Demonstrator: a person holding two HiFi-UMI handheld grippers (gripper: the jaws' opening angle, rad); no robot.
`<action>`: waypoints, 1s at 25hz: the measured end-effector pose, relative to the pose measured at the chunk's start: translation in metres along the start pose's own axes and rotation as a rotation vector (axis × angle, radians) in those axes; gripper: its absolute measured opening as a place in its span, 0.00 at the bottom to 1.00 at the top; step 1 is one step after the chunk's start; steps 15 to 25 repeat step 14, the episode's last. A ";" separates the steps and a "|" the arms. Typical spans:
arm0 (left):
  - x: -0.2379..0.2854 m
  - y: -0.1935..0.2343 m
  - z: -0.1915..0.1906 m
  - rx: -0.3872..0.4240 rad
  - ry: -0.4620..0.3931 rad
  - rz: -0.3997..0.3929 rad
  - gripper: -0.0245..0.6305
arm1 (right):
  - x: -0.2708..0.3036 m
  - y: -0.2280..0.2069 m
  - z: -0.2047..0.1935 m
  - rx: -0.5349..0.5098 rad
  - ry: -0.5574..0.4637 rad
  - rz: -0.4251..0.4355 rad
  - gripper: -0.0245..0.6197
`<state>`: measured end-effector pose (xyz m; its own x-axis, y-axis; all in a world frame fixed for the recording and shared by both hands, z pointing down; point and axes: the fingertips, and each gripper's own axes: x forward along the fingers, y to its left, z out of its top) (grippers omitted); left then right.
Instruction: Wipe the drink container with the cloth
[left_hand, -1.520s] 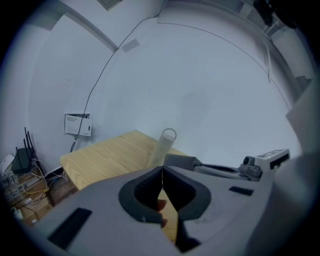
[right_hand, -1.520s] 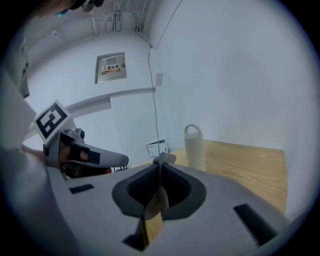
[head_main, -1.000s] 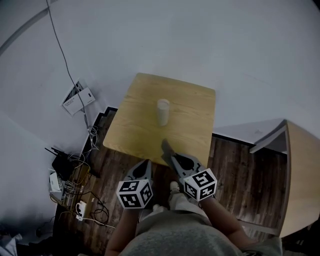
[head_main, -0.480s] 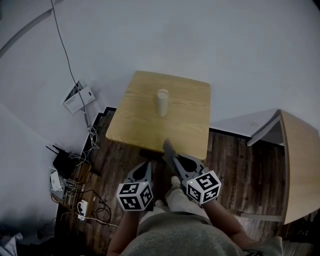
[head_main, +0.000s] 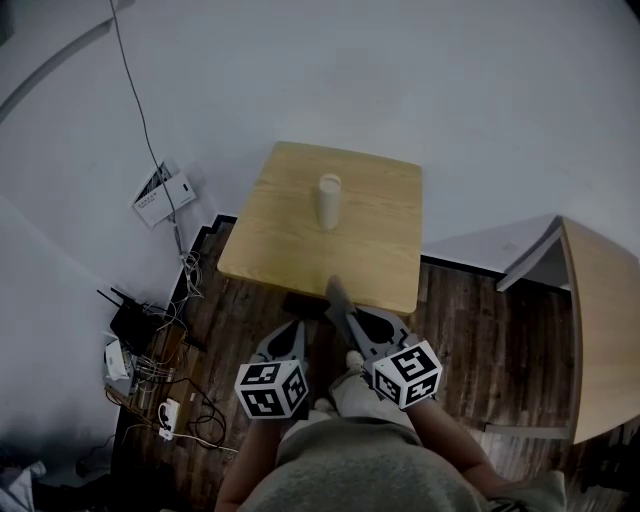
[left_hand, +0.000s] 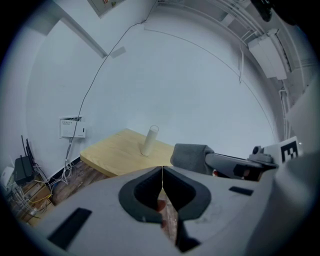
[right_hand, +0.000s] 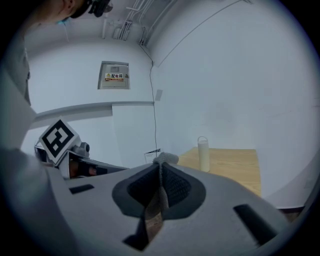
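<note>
The right tongs (right_hand: 161, 175) are clenching a grey cloth (right_hand: 165, 158), ready for wiping. The left tongs (left_hand: 162, 175) are pressing together, empty. The white drink container (head_main: 328, 200) is standing upright on the bench (head_main: 375, 255), well ahead of both tongs.

The table (head_main: 370, 240) is light, matt wood. The floor (head_main: 480, 340) is dark wood planks. The drink container (head_main: 328, 200) looks smooth, maybe plastic. The cloth (left_hand: 190, 156) is grey, soft and bumpy. The left gripper (left_hand: 162, 168) and right gripper (right_hand: 160, 165) are matt grey plastic.
</note>
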<state>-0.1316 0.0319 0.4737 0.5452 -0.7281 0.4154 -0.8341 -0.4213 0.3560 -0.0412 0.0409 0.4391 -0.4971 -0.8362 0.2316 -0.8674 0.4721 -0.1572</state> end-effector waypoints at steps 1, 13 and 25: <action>0.000 0.001 0.001 -0.001 -0.002 0.001 0.04 | 0.000 0.001 0.001 -0.001 -0.004 0.001 0.06; 0.007 0.002 0.005 -0.017 -0.012 0.004 0.04 | 0.003 0.000 0.010 -0.011 -0.023 0.014 0.05; 0.007 0.002 0.006 -0.020 -0.013 0.005 0.04 | 0.003 0.000 0.010 -0.011 -0.024 0.015 0.05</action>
